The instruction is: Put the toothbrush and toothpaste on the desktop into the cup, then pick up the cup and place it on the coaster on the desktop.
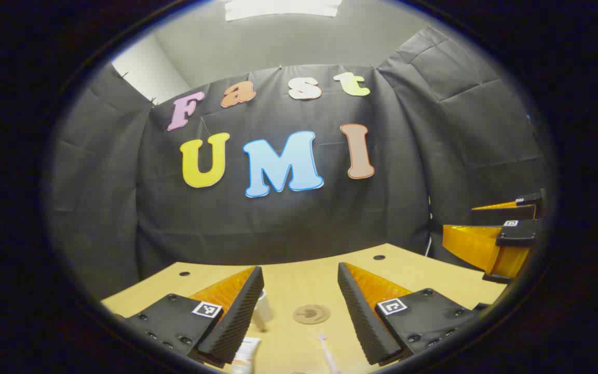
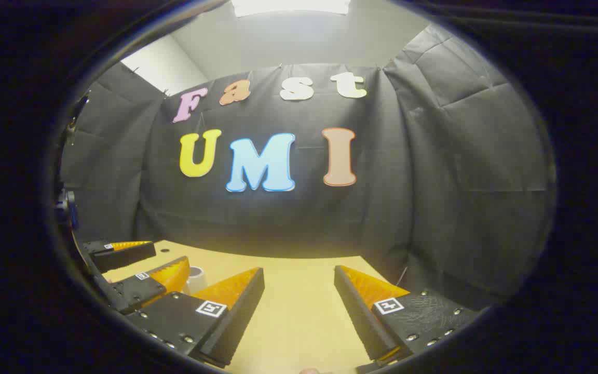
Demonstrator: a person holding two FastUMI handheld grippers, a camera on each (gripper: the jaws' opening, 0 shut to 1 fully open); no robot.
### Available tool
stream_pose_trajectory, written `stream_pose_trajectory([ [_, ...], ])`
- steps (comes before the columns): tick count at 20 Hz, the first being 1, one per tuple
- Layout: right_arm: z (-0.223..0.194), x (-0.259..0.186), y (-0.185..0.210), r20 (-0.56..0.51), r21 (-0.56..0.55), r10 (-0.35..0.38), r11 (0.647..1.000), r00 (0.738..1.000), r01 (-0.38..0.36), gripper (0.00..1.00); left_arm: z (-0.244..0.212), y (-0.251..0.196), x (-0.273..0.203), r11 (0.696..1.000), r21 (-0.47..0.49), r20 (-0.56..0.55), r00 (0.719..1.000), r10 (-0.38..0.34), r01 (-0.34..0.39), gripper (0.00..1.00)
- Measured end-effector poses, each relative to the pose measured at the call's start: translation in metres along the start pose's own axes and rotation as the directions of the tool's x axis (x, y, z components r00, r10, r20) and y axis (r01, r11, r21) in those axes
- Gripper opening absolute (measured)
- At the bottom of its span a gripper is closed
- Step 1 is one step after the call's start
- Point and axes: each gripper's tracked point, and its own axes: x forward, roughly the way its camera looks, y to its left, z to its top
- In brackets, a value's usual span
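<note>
In the left gripper view my left gripper (image 1: pixel 300 275) is open above the wooden desktop (image 1: pixel 299 283). Between its fingers lie a round brown coaster (image 1: pixel 311 314), a pale toothbrush (image 1: pixel 326 350) near the bottom edge and a white toothpaste tube (image 1: pixel 245 356) at lower left. A clear cup (image 1: pixel 263 306) stands just behind the left finger, partly hidden. The right gripper (image 1: pixel 501 228) hovers at the far right, open. In the right gripper view my right gripper (image 2: pixel 299 278) is open over bare desktop (image 2: pixel 299 311); the left gripper (image 2: pixel 138 265) shows at left, the cup (image 2: pixel 195 279) behind it.
Black cloth walls close in the desk on the back and both sides. Two small dark holes (image 1: pixel 379 257) sit in the desktop near its far edge. The desktop's far edge runs close to the back cloth.
</note>
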Motion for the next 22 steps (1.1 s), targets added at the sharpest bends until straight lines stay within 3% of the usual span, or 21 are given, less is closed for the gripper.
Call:
stream_pose_trajectory([
  [3,0.004,0.006,0.056,-0.065,-0.003,0.058,0.998,0.996,-0.059,0.88,-0.001,0.058,-0.013,1.000,-0.013,-0.040,0.999,0.021,-0.021,0.94],
  [7,0.026,0.015,0.089,-0.060,-0.055,0.098,0.993,0.993,-0.102,0.88,0.009,0.093,-0.010,0.996,-0.073,-0.065,0.997,0.036,-0.041,0.93],
  [15,0.019,0.033,0.112,-0.096,-0.104,0.174,0.978,0.980,-0.183,0.88,0.016,0.104,0.004,0.989,-0.119,-0.086,0.993,0.080,-0.090,0.94],
  [22,0.011,0.050,0.106,-0.132,-0.062,0.125,0.989,0.983,-0.134,0.88,0.012,0.114,0.031,0.987,-0.147,-0.113,0.992,0.049,-0.066,0.94],
])
